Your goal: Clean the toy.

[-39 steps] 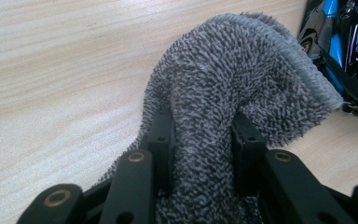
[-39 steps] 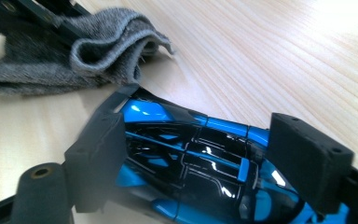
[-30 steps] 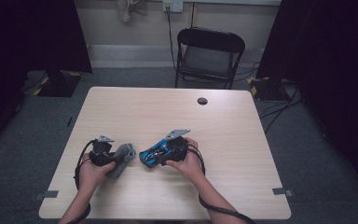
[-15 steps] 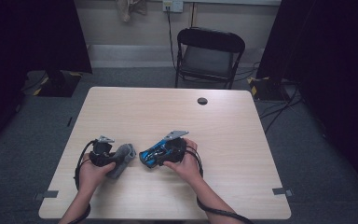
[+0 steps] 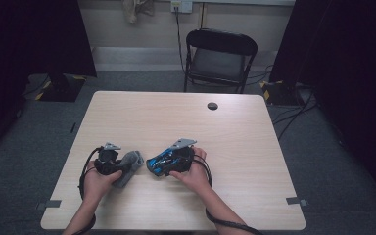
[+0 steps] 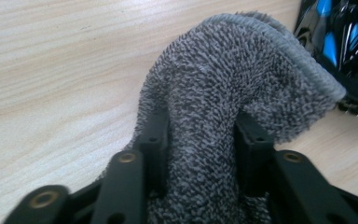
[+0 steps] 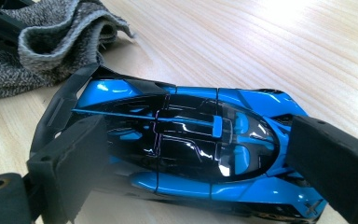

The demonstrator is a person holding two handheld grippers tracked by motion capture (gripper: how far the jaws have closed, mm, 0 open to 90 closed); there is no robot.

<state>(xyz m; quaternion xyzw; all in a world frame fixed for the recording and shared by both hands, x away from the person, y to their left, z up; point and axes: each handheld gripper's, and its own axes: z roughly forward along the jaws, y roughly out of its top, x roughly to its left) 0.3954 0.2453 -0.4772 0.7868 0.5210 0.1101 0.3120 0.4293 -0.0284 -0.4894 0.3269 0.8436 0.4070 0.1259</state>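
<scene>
A blue and black toy car lies on the wooden table, in front of the person. My right gripper straddles it end to end. Its jaws have just been opening and stand wide, one by the rear wing and one by the nose, so the gripper is open. A grey terry cloth lies just left of the car. My left gripper is shut on a fold of the cloth. Its jaws have just been easing open, but the pads still pinch the fabric. Both grippers, left and right, rest low on the table.
A small black round disc lies near the table's far edge. A black folding chair stands behind the table. Bare tabletop stretches beyond the two hands and to the right of them.
</scene>
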